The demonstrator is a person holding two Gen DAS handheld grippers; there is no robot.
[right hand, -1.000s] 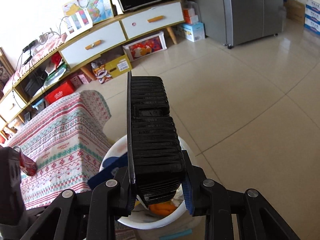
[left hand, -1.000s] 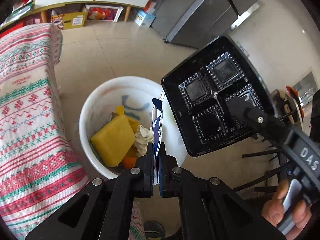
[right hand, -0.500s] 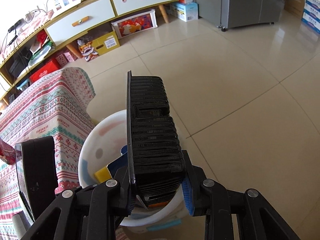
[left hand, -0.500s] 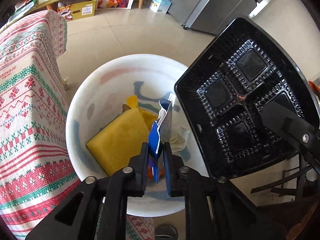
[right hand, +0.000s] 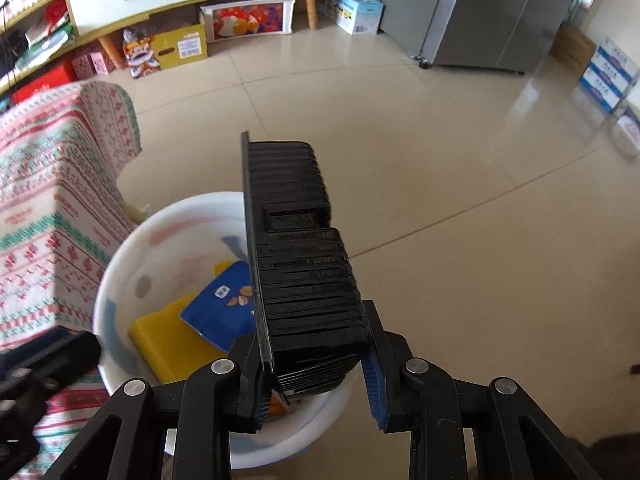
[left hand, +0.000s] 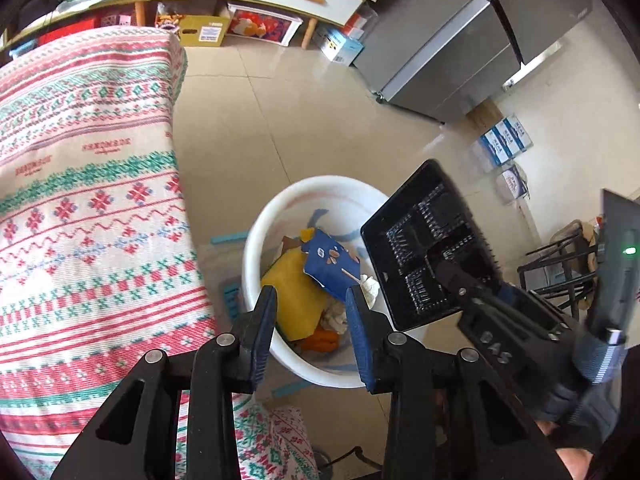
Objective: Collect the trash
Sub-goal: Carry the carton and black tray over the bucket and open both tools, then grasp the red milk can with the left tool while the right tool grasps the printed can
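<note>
Left gripper (left hand: 310, 302) is hanging wide open and empty over the white plastic bin (left hand: 256, 240); the blue carton (left hand: 330, 268) is lying inside on a yellow slab (left hand: 296, 300). Right gripper (right hand: 316, 354) is clamping the ribbed black plastic tray (right hand: 300, 264) (four compartments, held on edge) above the bin's right rim.
</note>
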